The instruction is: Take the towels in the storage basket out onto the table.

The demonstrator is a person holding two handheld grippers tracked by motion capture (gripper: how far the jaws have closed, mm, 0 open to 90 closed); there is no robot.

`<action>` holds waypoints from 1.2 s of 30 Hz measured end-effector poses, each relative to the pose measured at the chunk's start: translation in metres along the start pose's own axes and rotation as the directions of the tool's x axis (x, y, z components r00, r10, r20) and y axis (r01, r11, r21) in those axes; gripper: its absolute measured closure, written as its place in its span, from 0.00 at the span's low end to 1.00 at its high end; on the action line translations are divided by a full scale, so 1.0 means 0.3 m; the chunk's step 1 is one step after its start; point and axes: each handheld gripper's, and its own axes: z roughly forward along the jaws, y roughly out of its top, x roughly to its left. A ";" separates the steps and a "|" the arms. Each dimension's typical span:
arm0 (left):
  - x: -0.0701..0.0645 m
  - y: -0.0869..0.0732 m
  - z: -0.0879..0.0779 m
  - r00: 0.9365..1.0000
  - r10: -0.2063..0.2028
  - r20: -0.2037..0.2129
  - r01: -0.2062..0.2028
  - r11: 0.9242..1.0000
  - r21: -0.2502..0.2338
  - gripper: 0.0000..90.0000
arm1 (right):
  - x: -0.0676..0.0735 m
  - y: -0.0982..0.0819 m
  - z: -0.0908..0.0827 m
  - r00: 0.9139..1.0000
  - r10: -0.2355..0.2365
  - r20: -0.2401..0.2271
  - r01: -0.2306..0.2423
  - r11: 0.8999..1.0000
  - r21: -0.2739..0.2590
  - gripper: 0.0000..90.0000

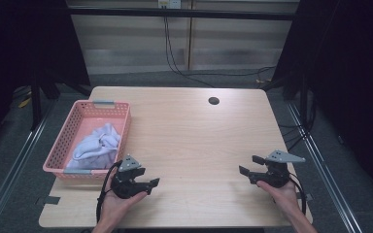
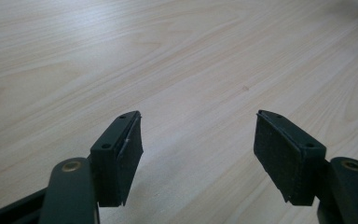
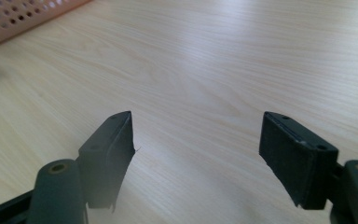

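High view shows a light wooden table [image 1: 189,141] with a pink perforated plastic basket [image 1: 73,128] at the left of the frame; a crumpled pale lavender cloth [image 1: 97,144] lies inside it. The left gripper [image 1: 151,184] is at the lower left, just beside the near right corner of the basket, and its jaws stand wide with nothing between them. The right gripper [image 1: 250,164] is at the lower right, well apart from the basket, also with wide jaws and holding nothing. In both gripper views bare wood lies between the black pads [image 2: 126,156].
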 end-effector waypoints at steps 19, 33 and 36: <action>0.085 0.017 -0.254 0.997 -0.020 -0.077 0.012 0.995 -0.097 0.23 | 0.030 -0.008 -0.014 0.998 -0.032 -0.054 0.034 0.998 0.046 0.23; 0.341 0.070 -0.423 0.978 -0.105 -0.182 0.087 0.991 -0.104 0.20 | 0.037 -0.007 0.011 0.997 -0.017 -0.073 0.023 0.997 0.078 0.21; 0.418 0.091 -0.420 0.975 -0.116 -0.187 0.104 0.992 -0.073 0.18 | 0.037 -0.008 0.013 0.996 -0.020 -0.092 0.028 0.996 0.087 0.24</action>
